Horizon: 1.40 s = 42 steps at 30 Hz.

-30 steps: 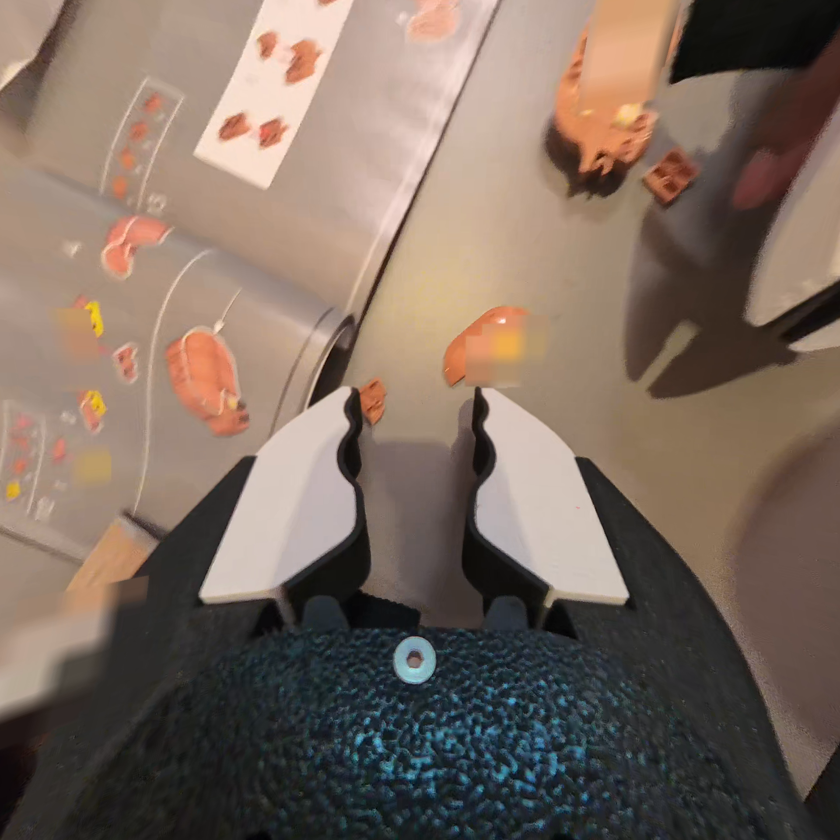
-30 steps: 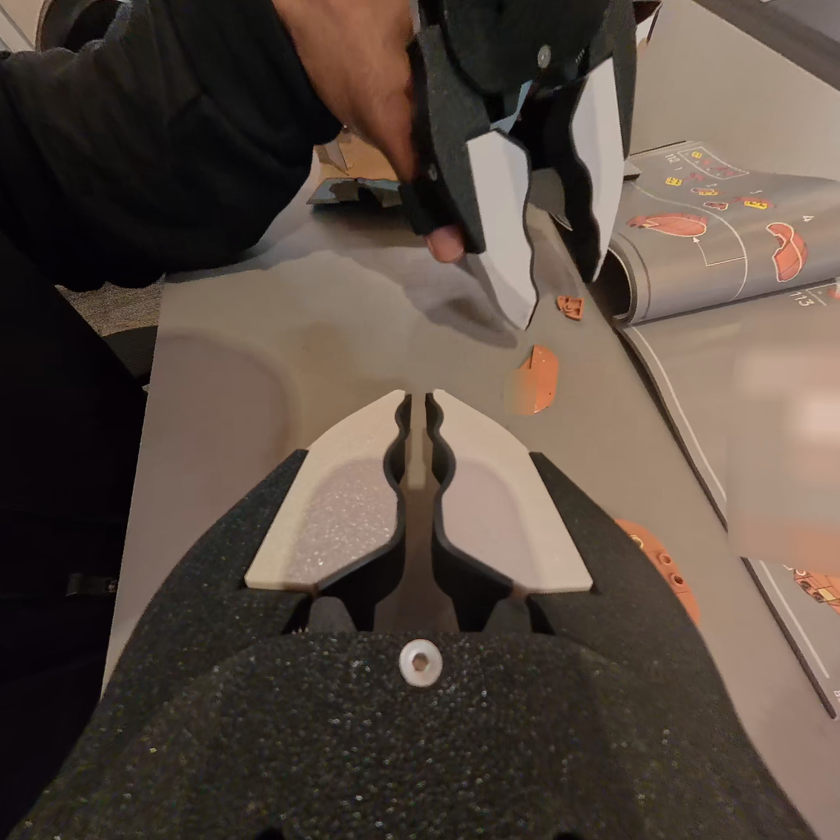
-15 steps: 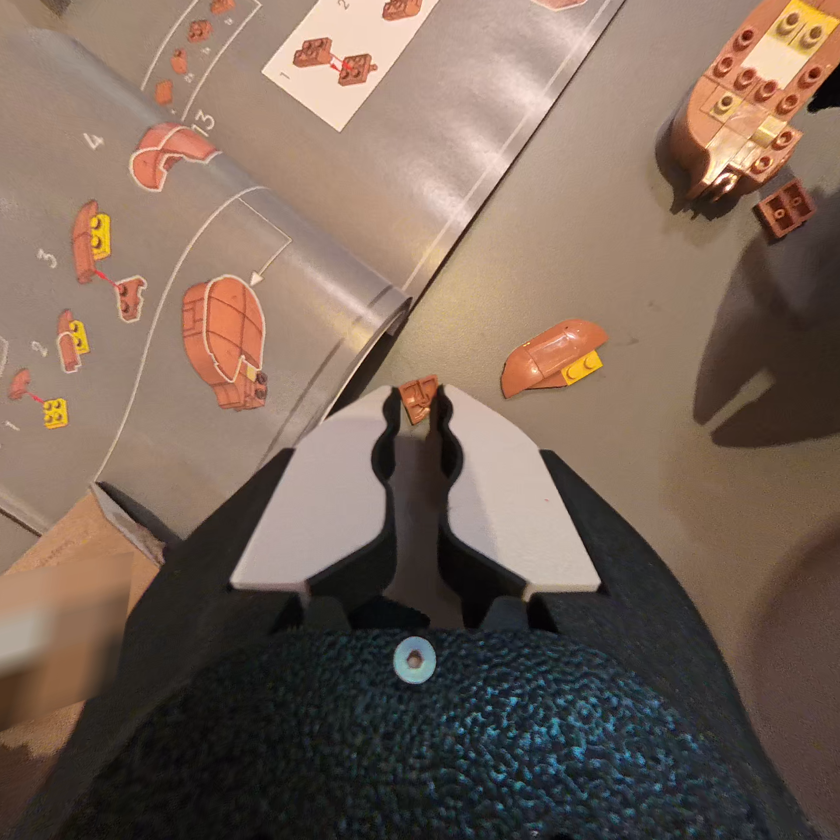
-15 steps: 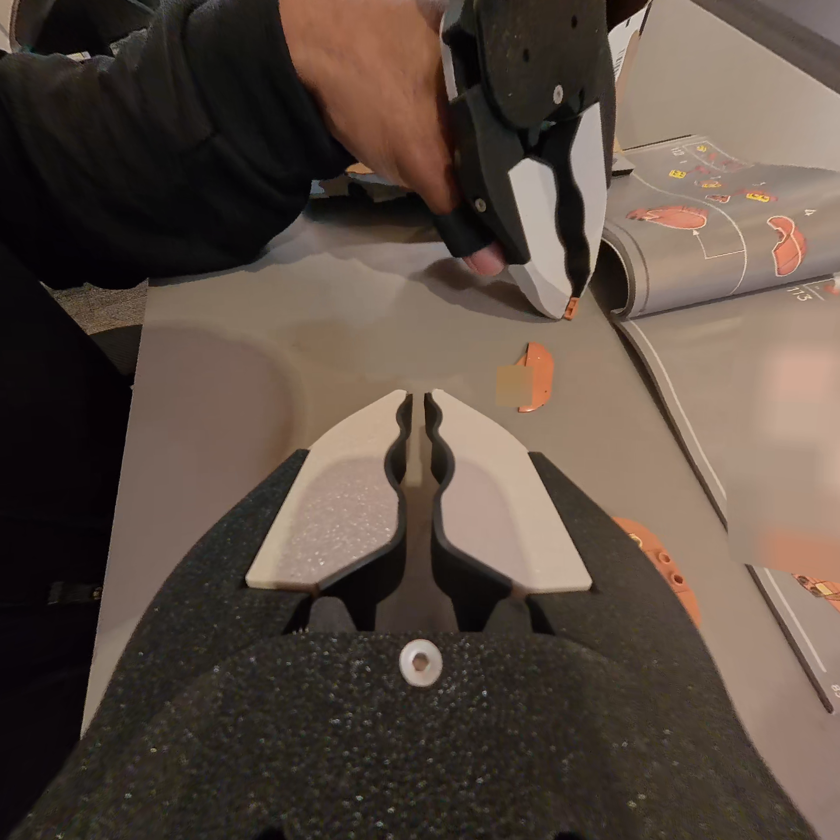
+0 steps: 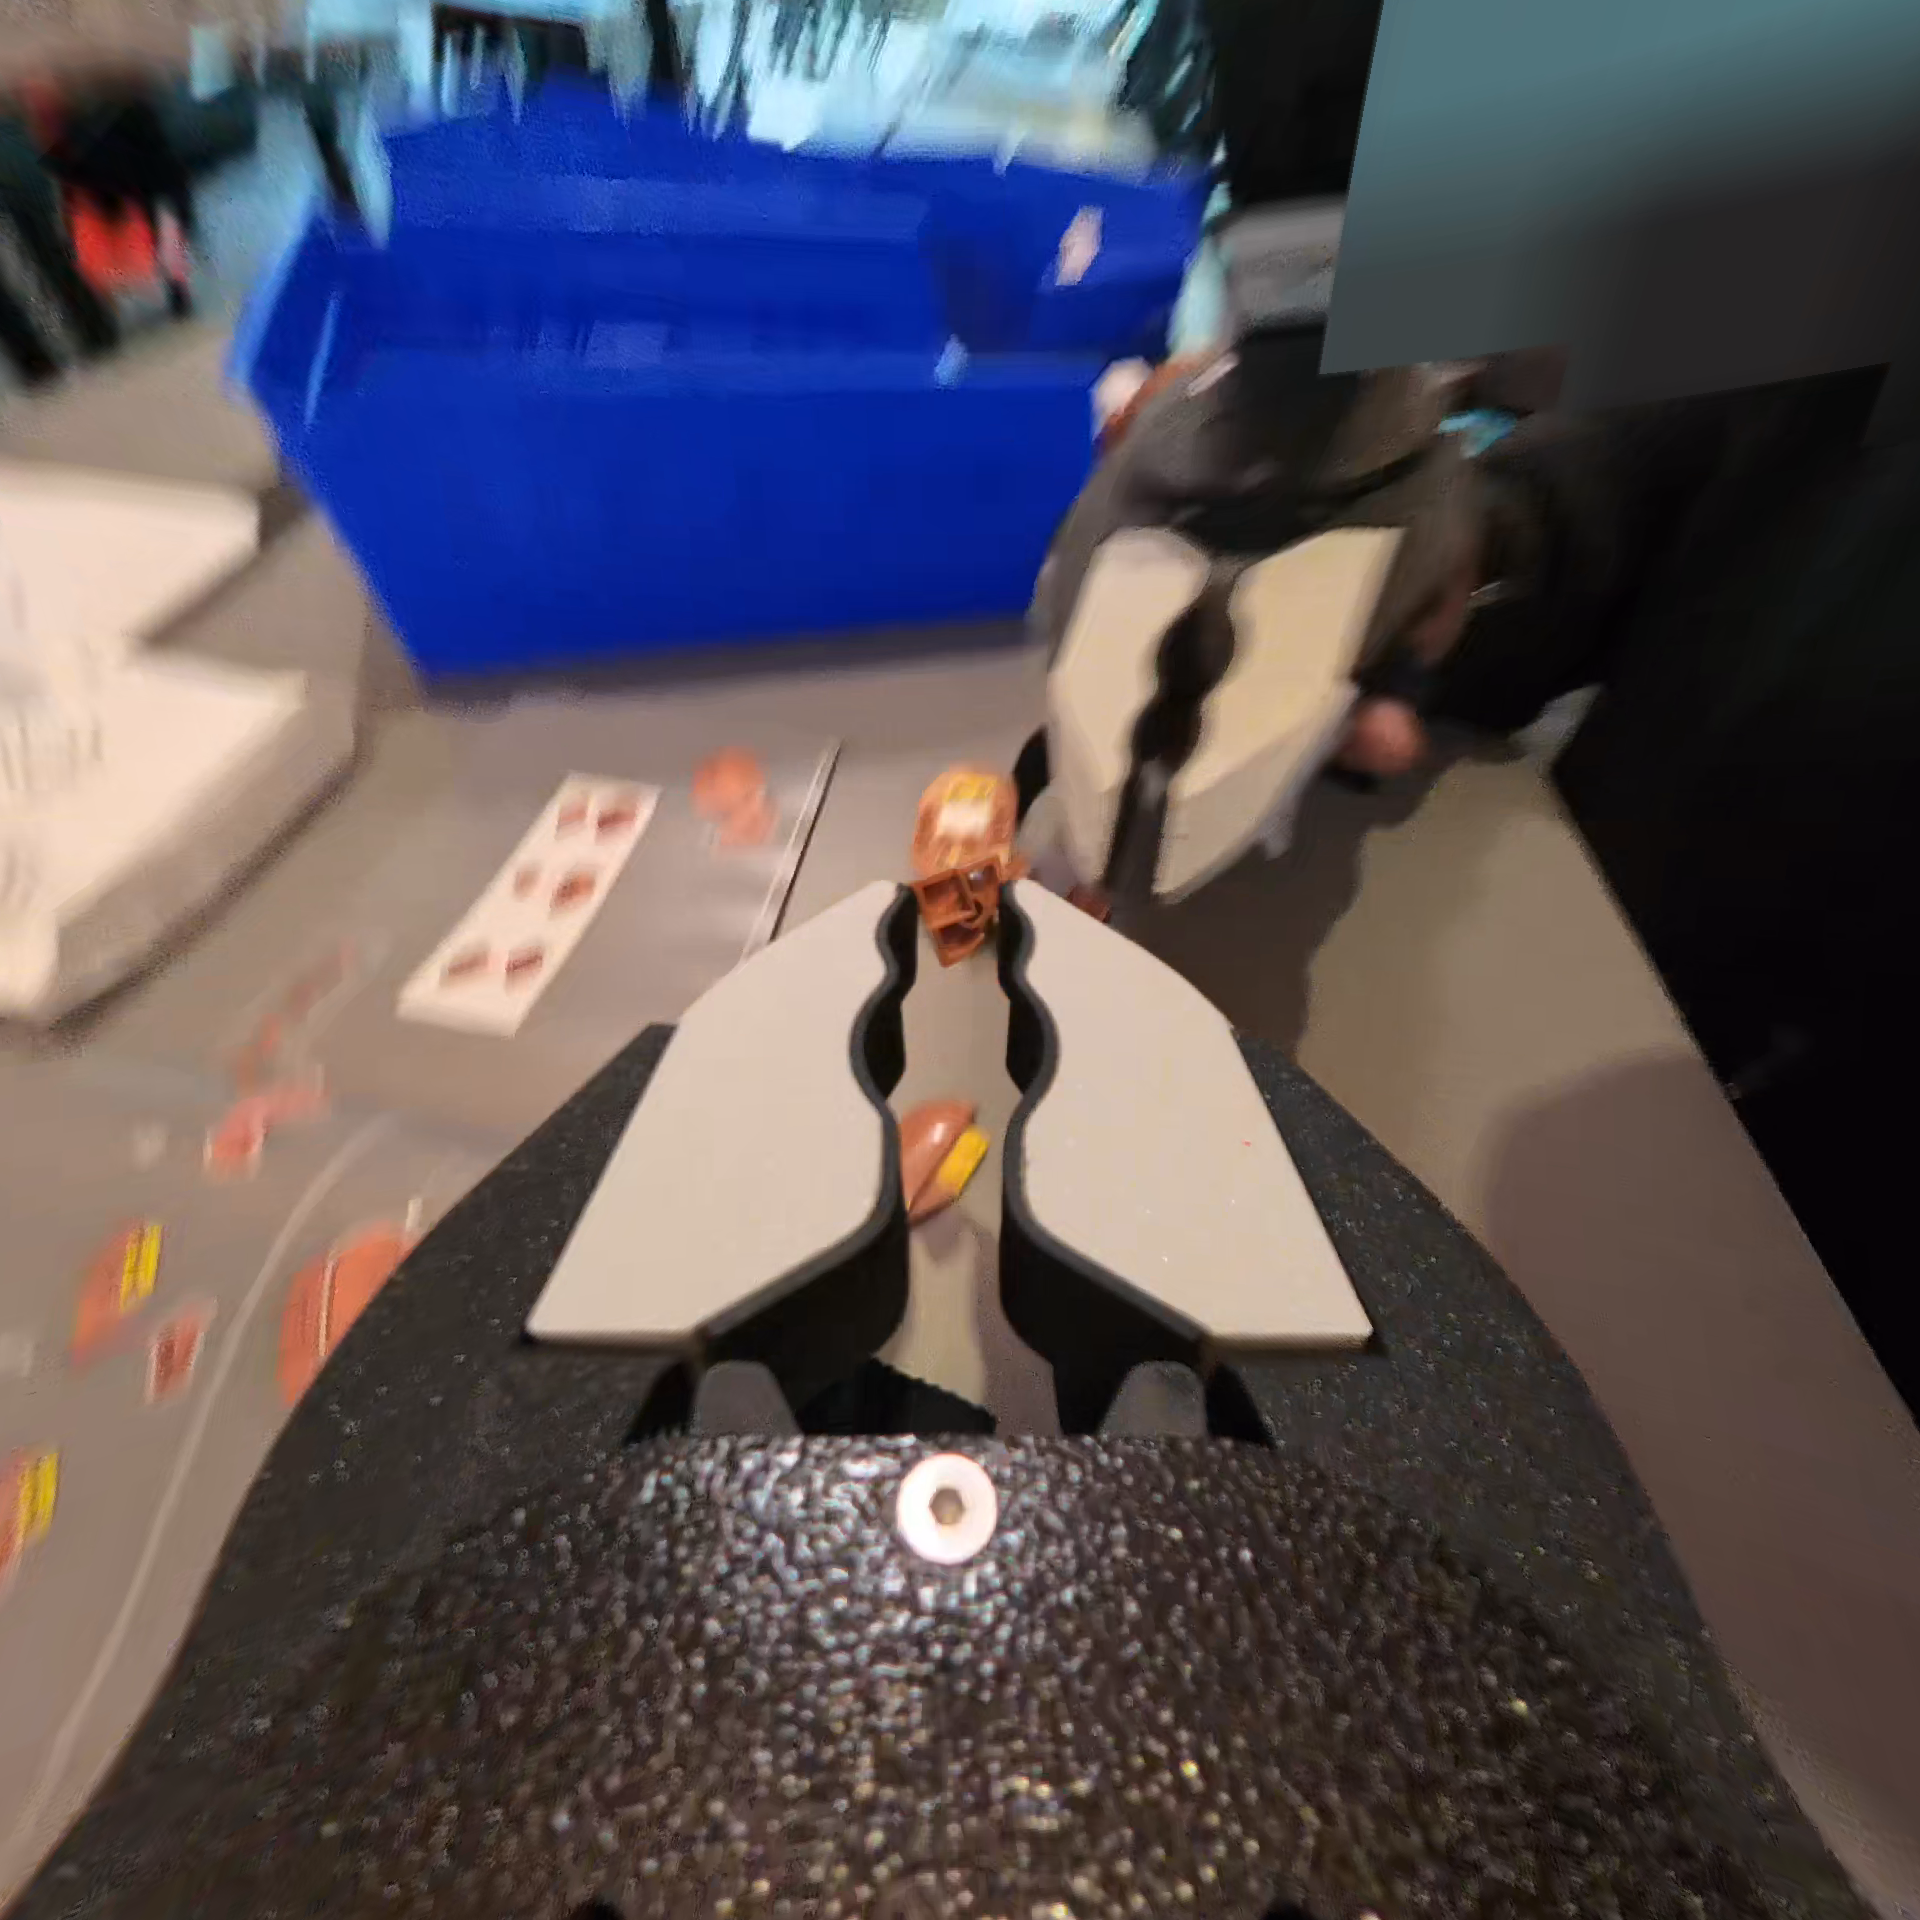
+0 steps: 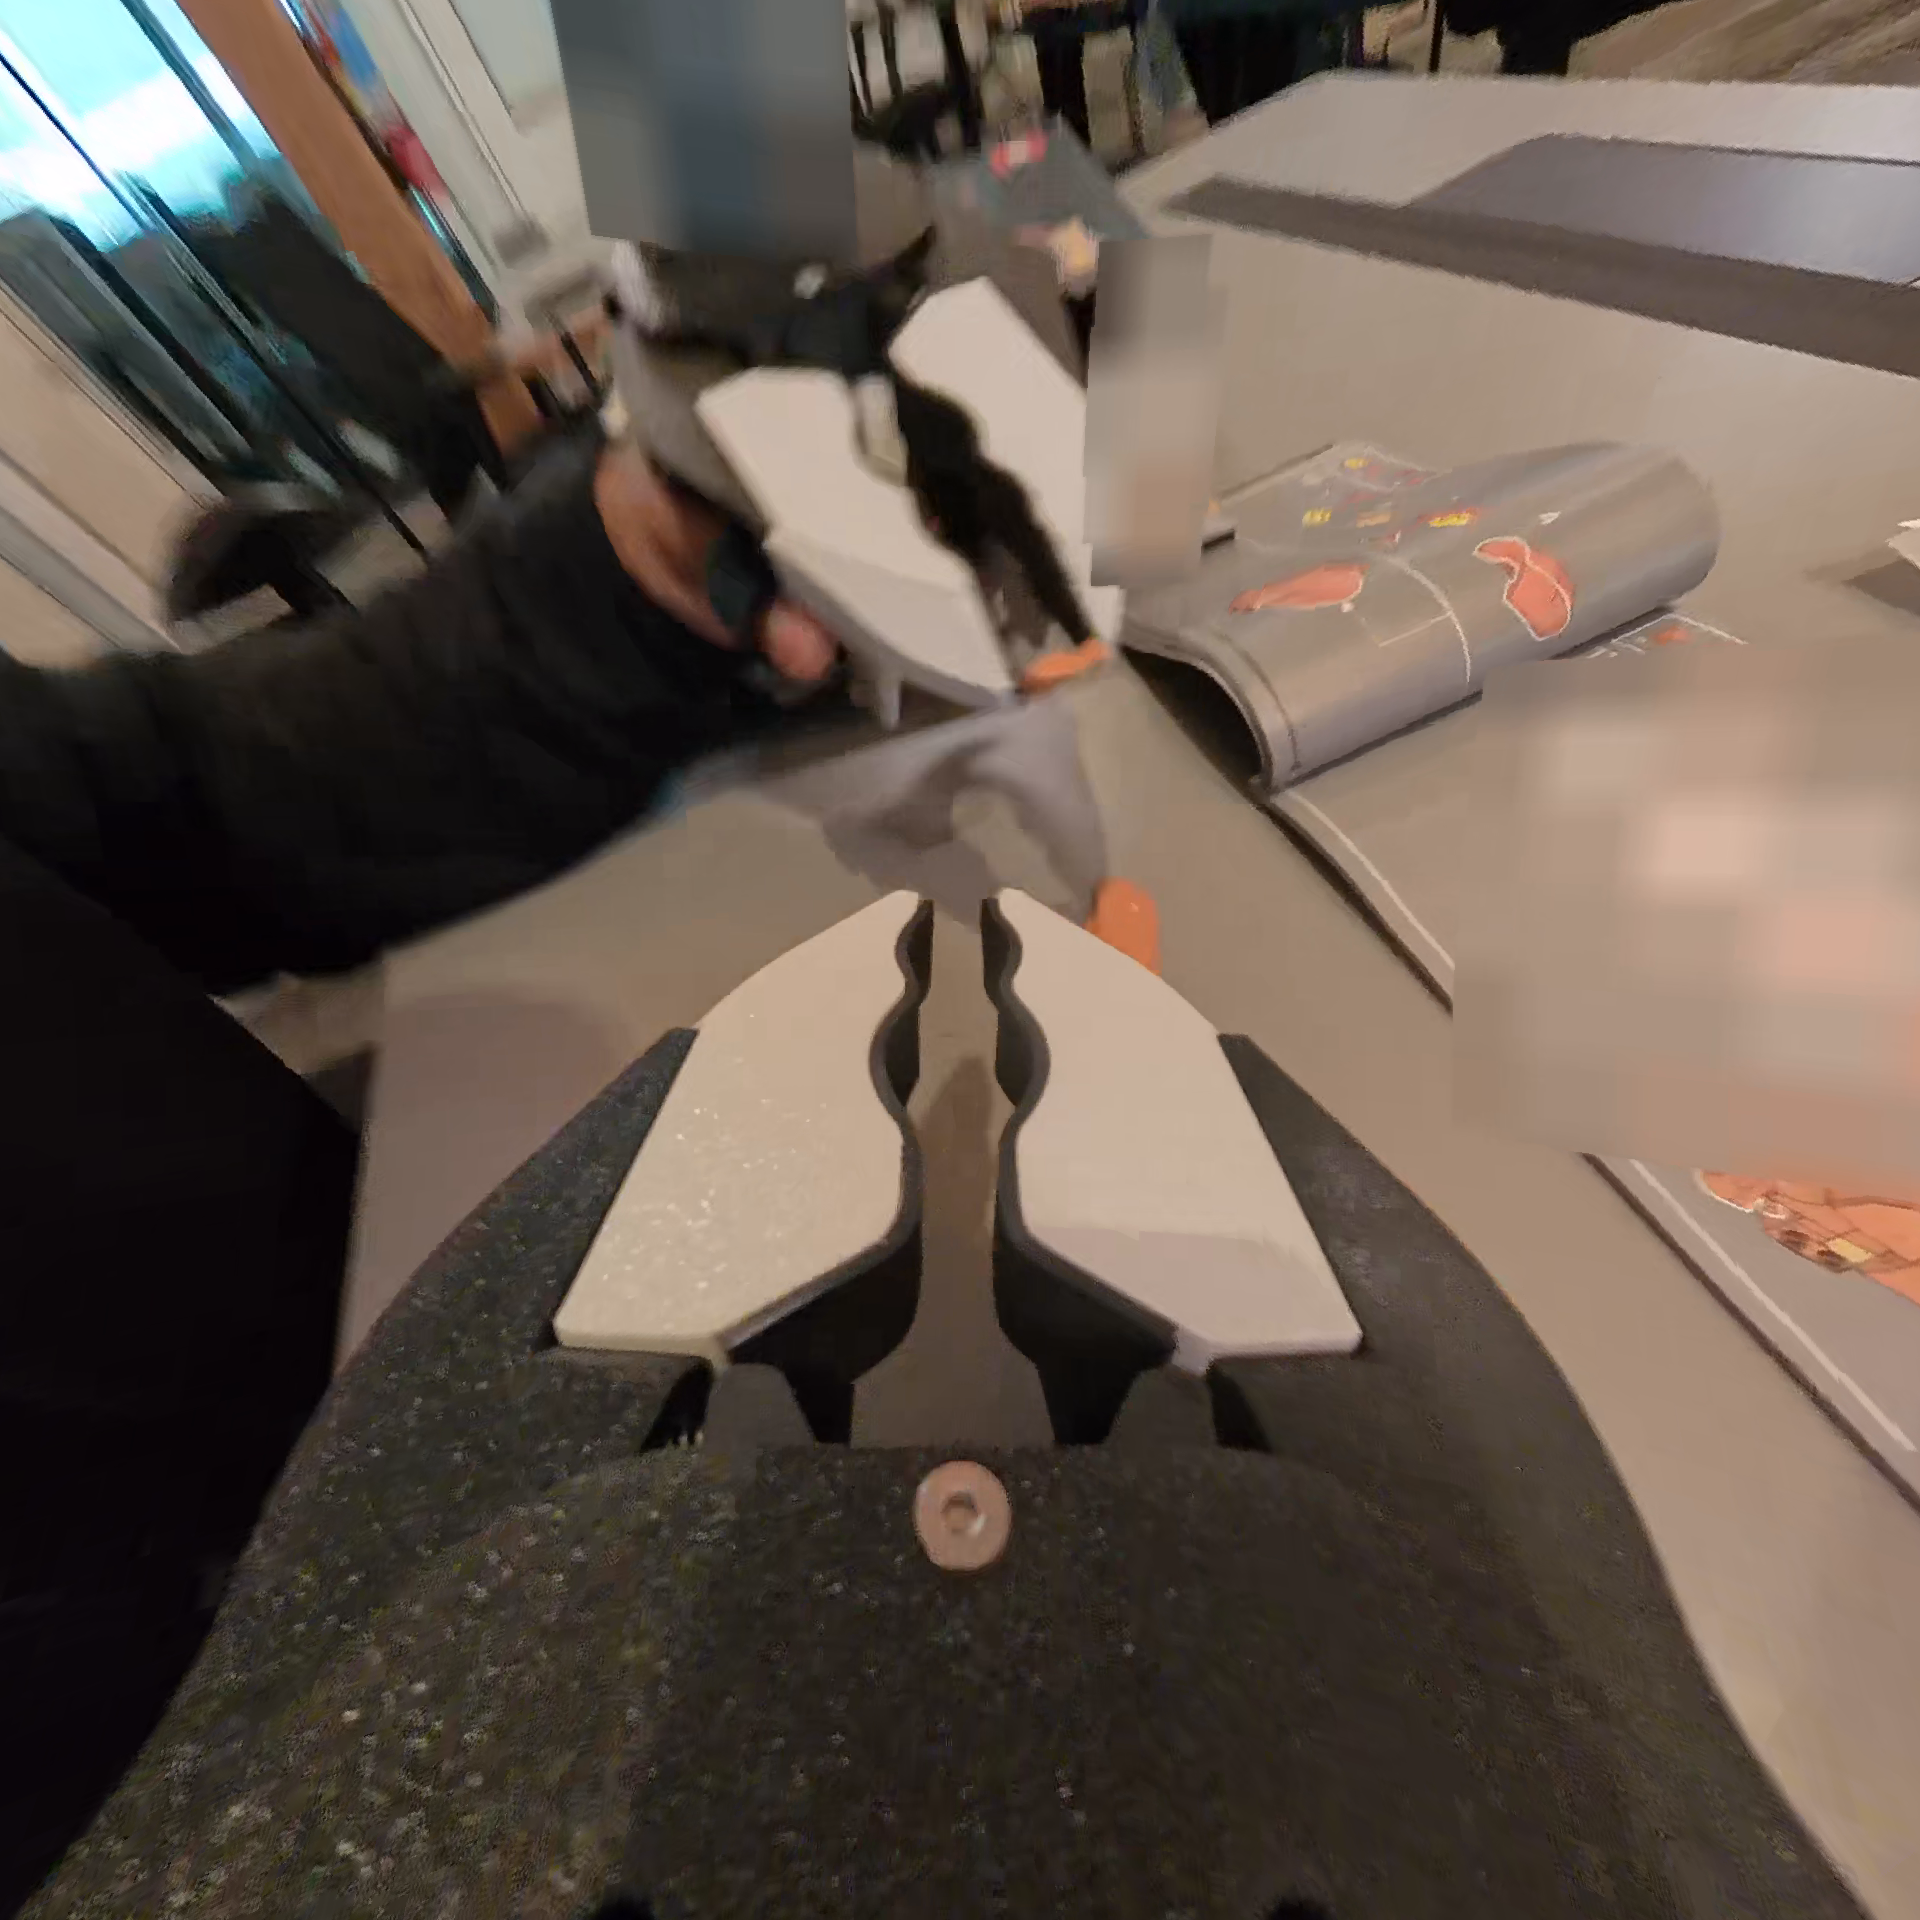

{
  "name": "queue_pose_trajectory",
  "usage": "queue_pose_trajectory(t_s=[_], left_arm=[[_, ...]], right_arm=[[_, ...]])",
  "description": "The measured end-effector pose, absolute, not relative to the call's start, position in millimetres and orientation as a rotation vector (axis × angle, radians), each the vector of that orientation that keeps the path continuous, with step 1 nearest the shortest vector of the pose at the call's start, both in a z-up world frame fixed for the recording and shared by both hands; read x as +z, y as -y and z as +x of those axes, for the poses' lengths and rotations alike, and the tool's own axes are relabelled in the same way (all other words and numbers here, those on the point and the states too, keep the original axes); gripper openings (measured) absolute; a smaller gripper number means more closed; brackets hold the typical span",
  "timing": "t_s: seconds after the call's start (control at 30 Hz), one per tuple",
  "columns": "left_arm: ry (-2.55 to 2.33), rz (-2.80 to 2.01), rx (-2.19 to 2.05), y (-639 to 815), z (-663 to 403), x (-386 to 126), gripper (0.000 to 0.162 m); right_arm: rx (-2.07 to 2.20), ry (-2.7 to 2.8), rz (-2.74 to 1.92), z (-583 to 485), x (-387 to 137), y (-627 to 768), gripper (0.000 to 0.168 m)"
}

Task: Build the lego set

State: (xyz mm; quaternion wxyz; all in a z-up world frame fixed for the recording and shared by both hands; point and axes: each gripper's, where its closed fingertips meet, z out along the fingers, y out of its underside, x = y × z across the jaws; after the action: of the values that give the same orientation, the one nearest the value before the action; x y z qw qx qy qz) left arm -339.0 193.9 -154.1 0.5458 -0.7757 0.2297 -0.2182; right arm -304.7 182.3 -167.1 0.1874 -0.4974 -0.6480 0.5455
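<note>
Nearest, the right hand-held gripper hovers over the grey bench, nearly closed, gripping nothing. Beyond it, the left hand-held gripper pinches a small brown lego piece at its tips, raised above the bench. The instruction booklet lies open far right.

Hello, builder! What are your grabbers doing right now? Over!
Left hand-held gripper shut on small brown piece, lifted. Right hand-held gripper nearly closed, empty. Curved brown piece on table below.
</note>
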Motion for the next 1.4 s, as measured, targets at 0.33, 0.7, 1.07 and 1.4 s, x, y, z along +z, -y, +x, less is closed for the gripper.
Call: queue_pose_trajectory(t_s=[0.33,0.7,1.07,1.4], left_arm=[[-0.651,-1.212,-0.671,-173,-287,-92,0.014],[-0.707,-1.160,-0.764,-167,-266,-98,0.014],[-0.739,-1.195,-0.730,-168,-263,-106,0.014],[-0.956,-1.309,-0.395,-163,-267,-118,0.018]], right_arm=[[2.398,1.529,-1.377,-292,-116,-168,0.021],[2.772,1.446,-1.208,-274,-91,-154,0.028],[2.667,1.509,-1.249,-277,-99,-155,0.022],[2.158,1.804,-1.207,-280,-119,-155,0.022]])
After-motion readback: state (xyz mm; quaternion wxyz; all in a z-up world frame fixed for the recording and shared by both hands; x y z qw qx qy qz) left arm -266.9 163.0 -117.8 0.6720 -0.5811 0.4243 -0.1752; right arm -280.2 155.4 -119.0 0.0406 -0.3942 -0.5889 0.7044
